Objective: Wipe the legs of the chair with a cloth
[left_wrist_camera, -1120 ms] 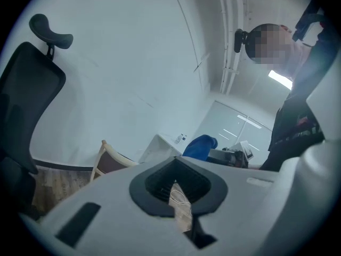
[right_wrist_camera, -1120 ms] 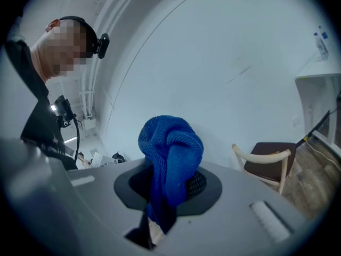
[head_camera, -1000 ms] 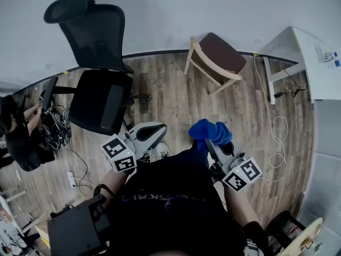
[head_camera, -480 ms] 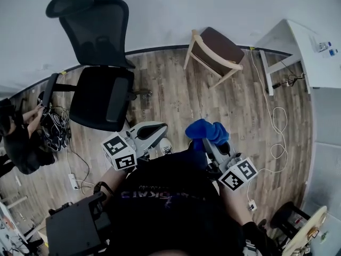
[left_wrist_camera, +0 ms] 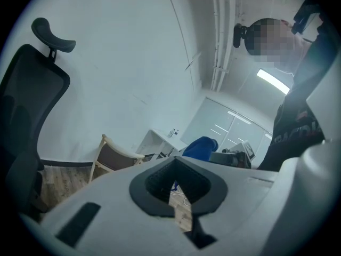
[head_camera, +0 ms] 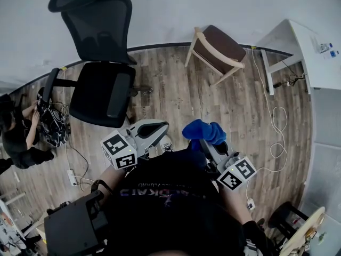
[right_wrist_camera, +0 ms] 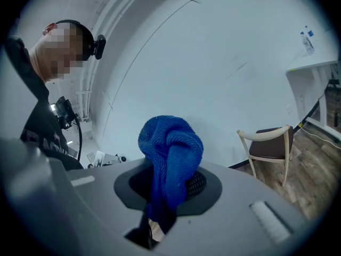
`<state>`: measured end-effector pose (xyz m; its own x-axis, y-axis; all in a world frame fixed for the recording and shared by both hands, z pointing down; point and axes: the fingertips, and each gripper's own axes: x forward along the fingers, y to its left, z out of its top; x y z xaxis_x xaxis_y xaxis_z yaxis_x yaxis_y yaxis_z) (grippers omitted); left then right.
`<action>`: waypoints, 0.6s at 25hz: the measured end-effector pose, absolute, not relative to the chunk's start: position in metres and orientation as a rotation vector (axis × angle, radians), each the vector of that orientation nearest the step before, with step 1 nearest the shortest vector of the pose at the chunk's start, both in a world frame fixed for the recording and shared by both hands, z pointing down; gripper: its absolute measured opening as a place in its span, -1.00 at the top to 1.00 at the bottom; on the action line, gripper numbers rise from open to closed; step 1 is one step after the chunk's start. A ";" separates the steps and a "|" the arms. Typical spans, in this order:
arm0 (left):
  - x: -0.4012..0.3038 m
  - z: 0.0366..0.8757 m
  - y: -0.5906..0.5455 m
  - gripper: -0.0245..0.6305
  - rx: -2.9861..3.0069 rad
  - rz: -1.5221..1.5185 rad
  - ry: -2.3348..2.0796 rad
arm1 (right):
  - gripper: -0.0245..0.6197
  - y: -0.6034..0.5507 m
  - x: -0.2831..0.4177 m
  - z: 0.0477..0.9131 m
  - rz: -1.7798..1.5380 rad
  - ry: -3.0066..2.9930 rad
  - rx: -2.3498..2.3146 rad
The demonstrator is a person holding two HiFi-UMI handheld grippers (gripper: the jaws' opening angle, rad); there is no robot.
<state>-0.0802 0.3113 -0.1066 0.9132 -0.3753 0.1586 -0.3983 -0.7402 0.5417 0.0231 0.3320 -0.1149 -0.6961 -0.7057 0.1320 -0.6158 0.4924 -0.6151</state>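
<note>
Since 1 s ago the cloth [head_camera: 202, 131] and right gripper [head_camera: 206, 144] have slid a bit left; left gripper [head_camera: 155, 130] barely moved. Right jaws are clamped on the blue cloth, which bunches up above them, held off the floor [head_camera: 176, 97] close to the person's chest. Left jaws are closed together, nothing btwn them. Further out: black office chair [head_camera: 101, 92] at left, then the wood chair [head_camera: 216, 53] w/ dark seat by the wall, well apart from the cloth. White worktop [head_camera: 319, 63] far right
</note>
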 end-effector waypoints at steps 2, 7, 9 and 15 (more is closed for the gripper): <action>-0.080 -0.106 0.312 0.92 2.480 0.053 -0.552 | 0.69 0.333 0.022 -0.115 -0.986 2.598 -1.150; -0.078 -0.102 0.312 0.92 2.460 0.042 -0.540 | 0.69 0.336 0.024 -0.112 -0.997 2.599 -1.160; -0.074 -0.106 0.311 0.92 2.456 0.041 -0.532 | 0.69 0.336 0.028 -0.116 -1.000 2.599 -1.164; -0.069 -0.109 0.313 0.92 2.450 0.022 -0.520 | 0.70 0.341 0.030 -0.117 -1.001 2.602 -1.167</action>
<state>-0.0692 0.3127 -0.1093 0.9222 -0.3610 0.1387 -0.3713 -0.7265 0.5782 0.0296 0.3408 -0.1172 -0.6959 -0.7018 0.1523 -0.6229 0.4845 -0.6142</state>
